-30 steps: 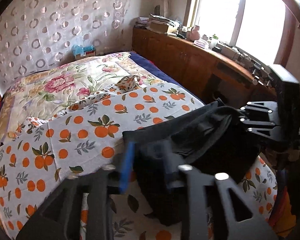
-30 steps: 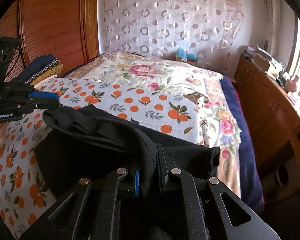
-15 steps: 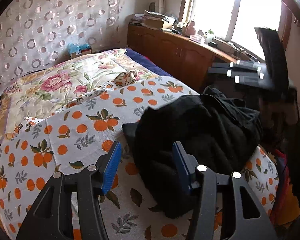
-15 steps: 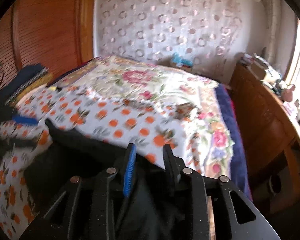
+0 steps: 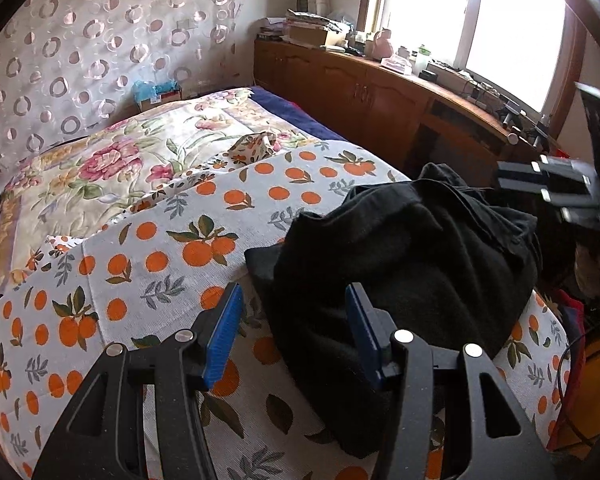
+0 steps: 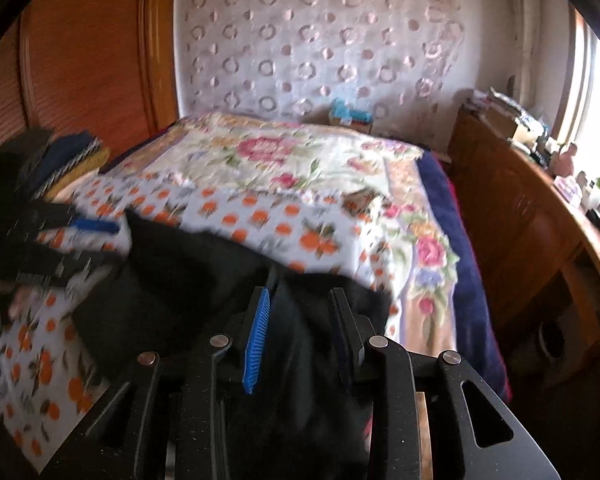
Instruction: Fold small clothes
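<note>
A black garment [image 5: 404, 256] lies in a loose heap on the orange-print sheet [image 5: 148, 256] at the bed's near right corner; it also shows in the right wrist view [image 6: 188, 280]. My left gripper [image 5: 294, 300] is open and empty, its jaws apart just over the heap's near left edge. My right gripper [image 6: 302, 300] is open over the heap's other side, with black cloth below its jaws. The right gripper's body shows at the right edge of the left wrist view [image 5: 556, 184]. The left gripper shows blurred at the left of the right wrist view [image 6: 80, 228].
A floral quilt [image 5: 112, 160] covers the far bed, with a small patterned cloth [image 5: 256, 145] on it. A wooden cabinet [image 5: 380, 96] with clutter runs along the right under the window. Folded clothes [image 6: 66, 160] are stacked by the wooden wall at left.
Both grippers have opened and let go of the black garment. It has dropped from a stretched hold into a heap on the sheet. The right gripper has lifted and drawn back.
</note>
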